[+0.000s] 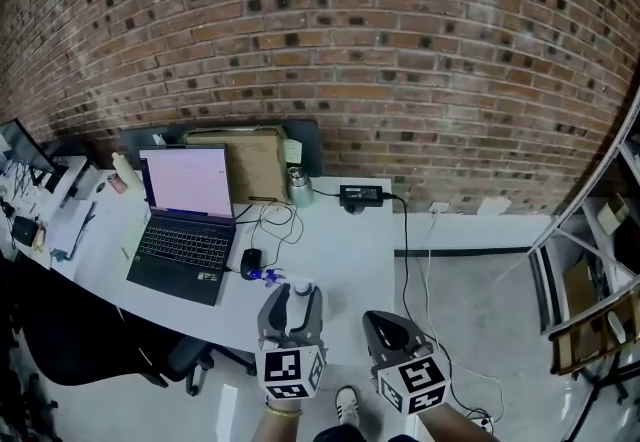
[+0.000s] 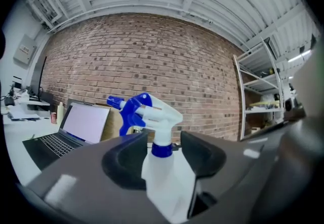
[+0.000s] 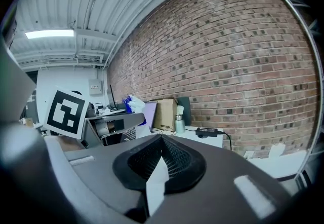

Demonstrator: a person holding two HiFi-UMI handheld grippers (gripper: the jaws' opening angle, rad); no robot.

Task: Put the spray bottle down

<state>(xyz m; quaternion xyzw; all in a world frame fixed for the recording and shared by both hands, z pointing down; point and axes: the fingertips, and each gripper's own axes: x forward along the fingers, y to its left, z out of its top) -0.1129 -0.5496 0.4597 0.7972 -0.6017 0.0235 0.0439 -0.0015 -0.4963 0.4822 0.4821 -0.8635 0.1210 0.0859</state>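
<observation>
The spray bottle (image 1: pixel 300 289) is white with a blue trigger head and stands upright near the front edge of the white table (image 1: pixel 345 245). My left gripper (image 1: pixel 292 308) reaches level around it. In the left gripper view the bottle (image 2: pixel 164 170) sits between the two black pads, the left pad (image 2: pixel 126 159) close against its body and a gap showing at the right pad; the jaws are open. My right gripper (image 1: pixel 392 332) hovers to the bottle's right, off the table's corner, its pads (image 3: pixel 174 162) closed together on nothing. From the right gripper view the bottle (image 3: pixel 134 104) shows at far left.
An open laptop (image 1: pixel 186 218) lies left of the bottle, with a mouse (image 1: pixel 250 260) and cables between them. A cardboard box (image 1: pixel 250 162), a metal flask (image 1: pixel 300 188) and a power adapter (image 1: pixel 362 194) line the brick wall. A black chair (image 1: pixel 100 340) stands at front left and metal shelving (image 1: pixel 600 260) at right.
</observation>
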